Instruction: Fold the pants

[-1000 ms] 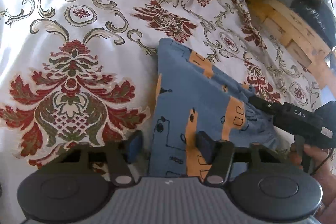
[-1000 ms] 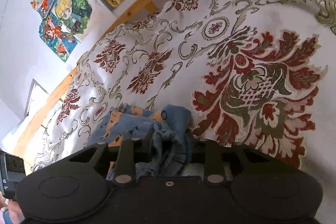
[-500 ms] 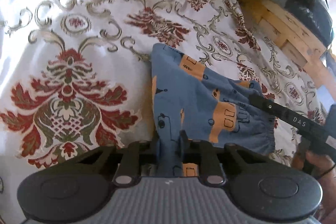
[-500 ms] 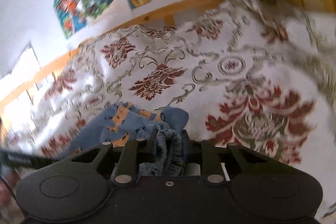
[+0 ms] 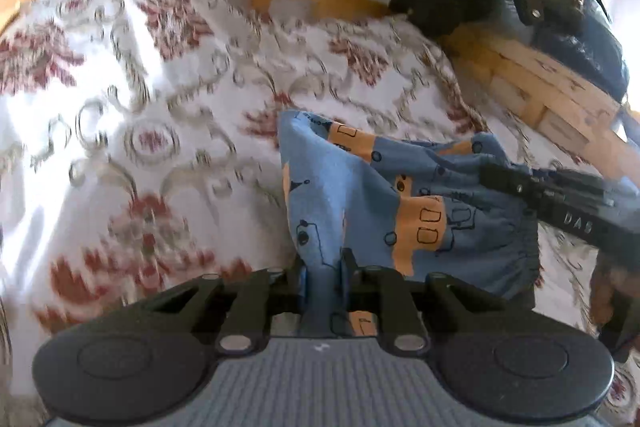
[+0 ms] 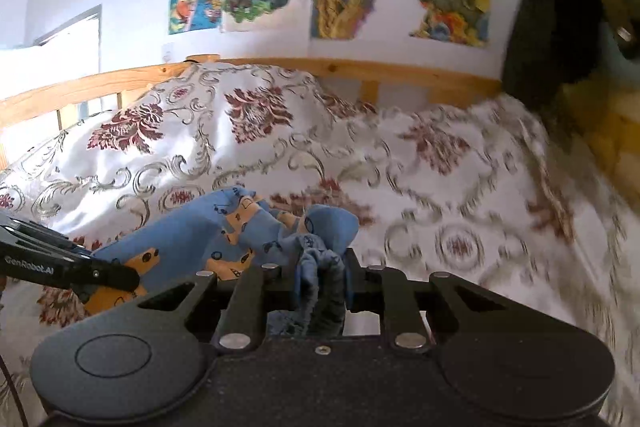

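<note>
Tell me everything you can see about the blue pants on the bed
The pants are small, soft blue knit fabric printed with orange vehicle shapes and dark outlines. A gathered elastic waistband runs along one edge. They are partly lifted and draped, with the far end touching the floral bedspread. The left gripper is shut on one bunched part, and the right gripper is shut on a crumpled part by the waistband.

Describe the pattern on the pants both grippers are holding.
The pants are blue with orange patches and dark line drawings, clearest in the left wrist view.
</note>
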Tool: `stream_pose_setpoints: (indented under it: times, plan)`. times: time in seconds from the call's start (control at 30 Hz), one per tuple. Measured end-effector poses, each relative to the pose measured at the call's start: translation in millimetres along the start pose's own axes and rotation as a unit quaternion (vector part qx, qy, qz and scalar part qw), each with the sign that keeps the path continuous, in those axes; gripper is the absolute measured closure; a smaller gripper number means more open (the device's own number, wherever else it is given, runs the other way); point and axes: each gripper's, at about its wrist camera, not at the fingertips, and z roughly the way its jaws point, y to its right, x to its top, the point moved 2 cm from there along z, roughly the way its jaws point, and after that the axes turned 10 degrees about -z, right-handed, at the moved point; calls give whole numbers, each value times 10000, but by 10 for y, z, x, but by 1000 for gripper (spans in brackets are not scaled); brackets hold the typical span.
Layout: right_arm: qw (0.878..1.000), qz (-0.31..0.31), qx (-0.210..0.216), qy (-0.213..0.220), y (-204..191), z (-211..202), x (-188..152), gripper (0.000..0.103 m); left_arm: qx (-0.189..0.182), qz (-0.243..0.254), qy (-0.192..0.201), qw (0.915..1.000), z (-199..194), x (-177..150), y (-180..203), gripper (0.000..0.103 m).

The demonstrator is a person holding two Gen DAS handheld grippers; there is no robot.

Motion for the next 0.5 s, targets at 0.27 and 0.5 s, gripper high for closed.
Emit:
stream_pose_setpoints:
  times: [0.27,0.5]
  plan:
    - [9988,-96,355,-327,376,869,565,83,-27,-638,337,9974,398,529,-256,86]
    - [9930,-7,643,-989,368,1441,278,83,91,-920,-199,9955,734,364,-573,86]
